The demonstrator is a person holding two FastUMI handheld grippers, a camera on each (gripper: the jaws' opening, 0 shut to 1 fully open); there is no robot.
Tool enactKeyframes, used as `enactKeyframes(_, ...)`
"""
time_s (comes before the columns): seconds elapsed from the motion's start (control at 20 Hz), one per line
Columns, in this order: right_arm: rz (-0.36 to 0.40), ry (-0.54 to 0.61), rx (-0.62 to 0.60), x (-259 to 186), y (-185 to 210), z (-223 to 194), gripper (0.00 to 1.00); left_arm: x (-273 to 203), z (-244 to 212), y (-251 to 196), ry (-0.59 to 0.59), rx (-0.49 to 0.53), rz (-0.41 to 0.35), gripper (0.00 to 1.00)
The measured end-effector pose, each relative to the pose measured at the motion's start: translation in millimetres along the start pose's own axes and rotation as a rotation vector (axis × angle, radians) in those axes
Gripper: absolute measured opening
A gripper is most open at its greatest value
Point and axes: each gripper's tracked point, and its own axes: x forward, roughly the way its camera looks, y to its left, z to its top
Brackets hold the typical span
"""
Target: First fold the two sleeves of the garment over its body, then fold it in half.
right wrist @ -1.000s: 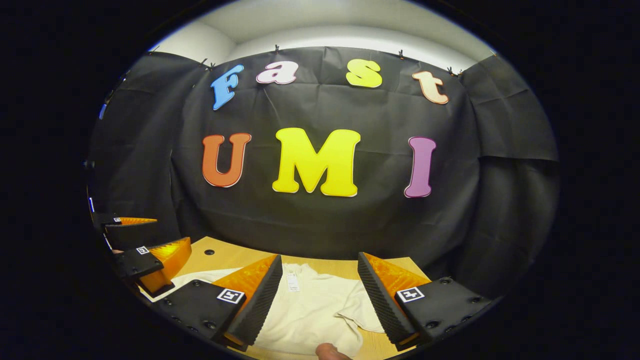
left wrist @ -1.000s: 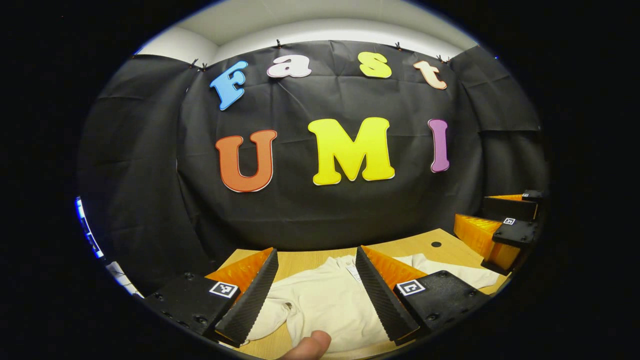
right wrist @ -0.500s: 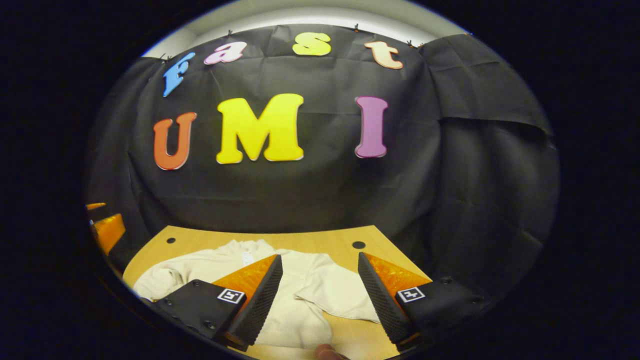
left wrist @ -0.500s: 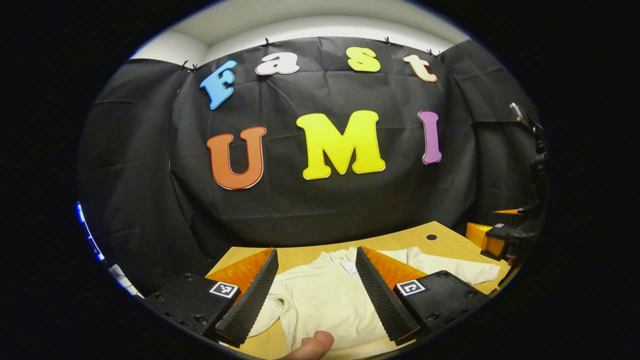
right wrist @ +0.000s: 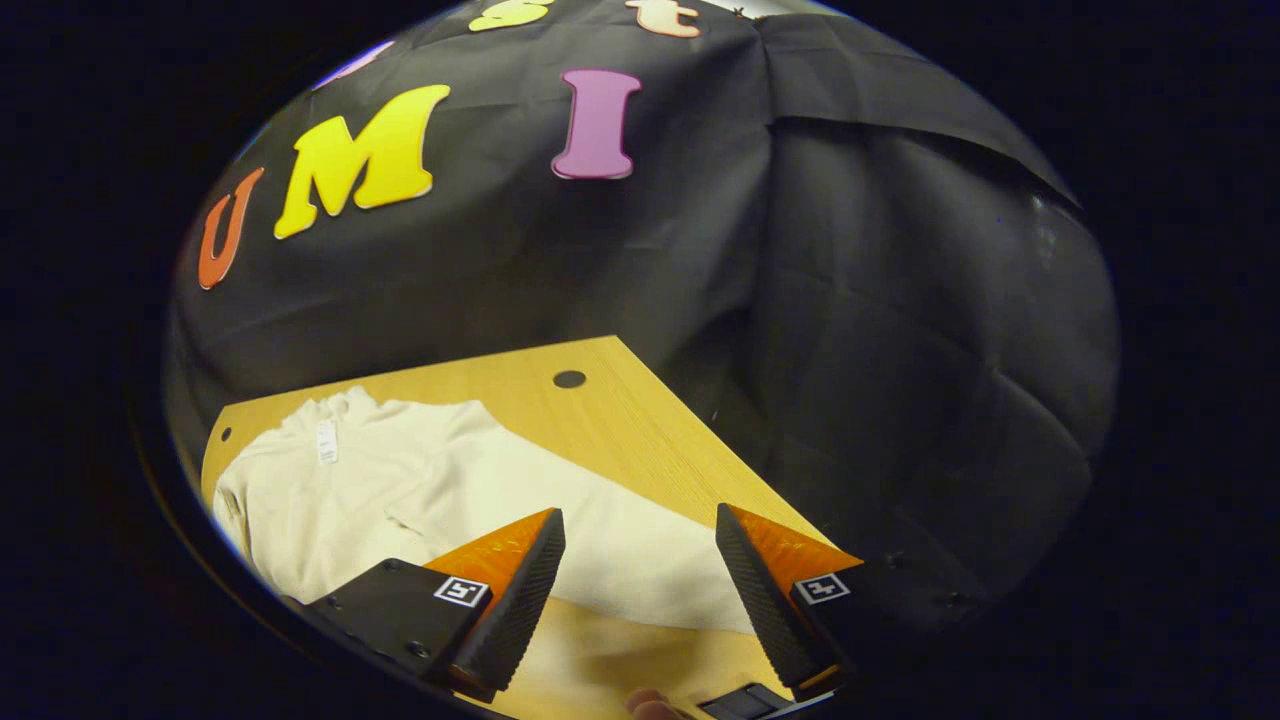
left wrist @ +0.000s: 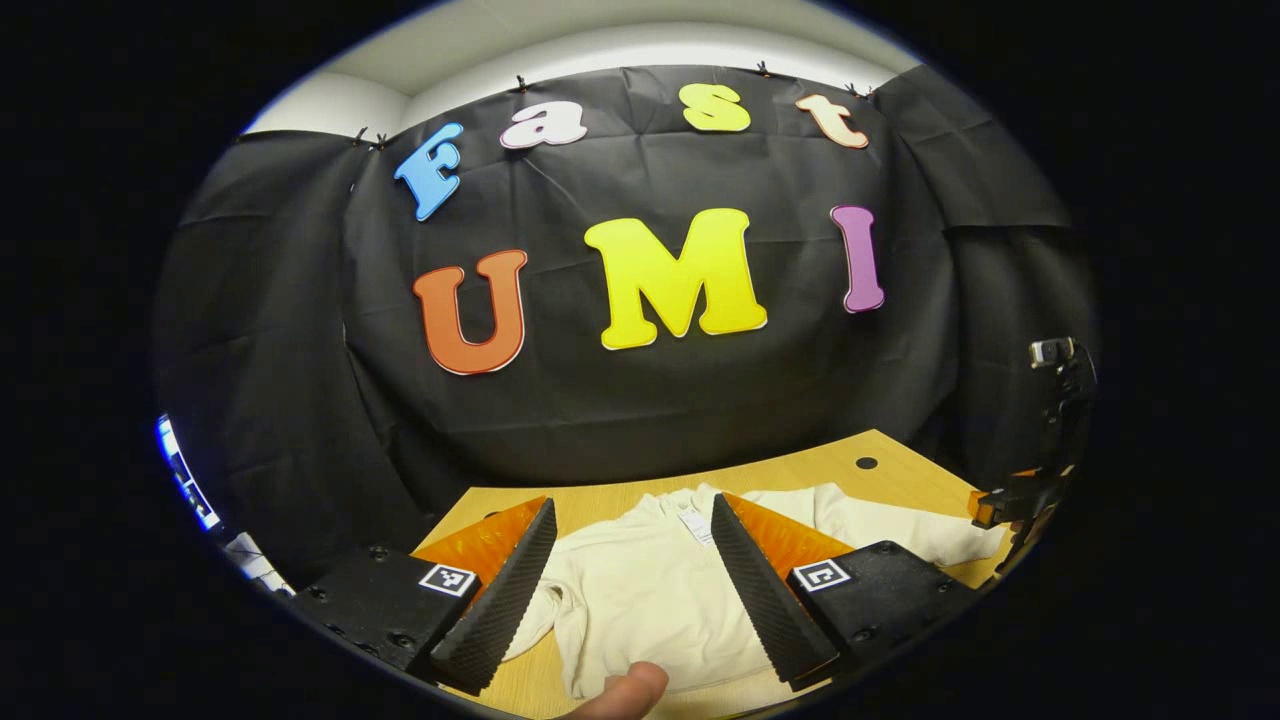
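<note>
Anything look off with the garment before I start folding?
Mostly fine: the garment lies on the table, right sleeve spread flat. The left sleeve looks bunched near the left gripper, not laid straight.

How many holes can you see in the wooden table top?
2 in the right gripper view: one hole near the far right corner, another hole at the far left edge. The garment may hide more.

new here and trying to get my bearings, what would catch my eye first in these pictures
The cream garment lies spread on the wooden table, one sleeve stretched out flat toward the table's edge. The right gripper hangs open just above that sleeve's end. The left gripper, also open, hovers over the garment's body.
</note>
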Motion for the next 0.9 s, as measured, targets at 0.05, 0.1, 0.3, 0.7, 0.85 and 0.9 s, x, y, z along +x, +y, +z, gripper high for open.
enactKeyframes(0.05,-0.014,0.033,0.013,12.7,-9.2,-9.4,0.94,-1.5,-1.2,-0.9,0.007,-0.002,0.012,0.99)
enactKeyframes(0.1,-0.031,0.071,0.027,26.8,-17.6,-17.8,0.94,-1.6,-1.6,-2.0,0.014,-0.002,0.025,0.99)
enactKeyframes(0.3,-0.086,0.258,0.134,71.5,-36.6,-52.0,0.94,-6.0,-3.6,-1.9,0.03,-0.003,0.092,0.99)
enactKeyframes(0.7,-0.115,0.435,0.233,94.6,-54.8,-85.4,0.94,-27.2,-9.1,3.3,0.051,-0.015,0.233,0.99)
enactKeyframes(0.85,-0.135,0.49,0.211,97.7,-53.1,-87.4,0.94,-31.9,-12.5,9.8,0.069,-0.008,0.247,0.99)
enactKeyframes(0.9,-0.145,0.498,0.21,97.9,-52.6,-86.6,0.94,-32.5,-11.5,14.2,0.072,-0.013,0.258,0.99)
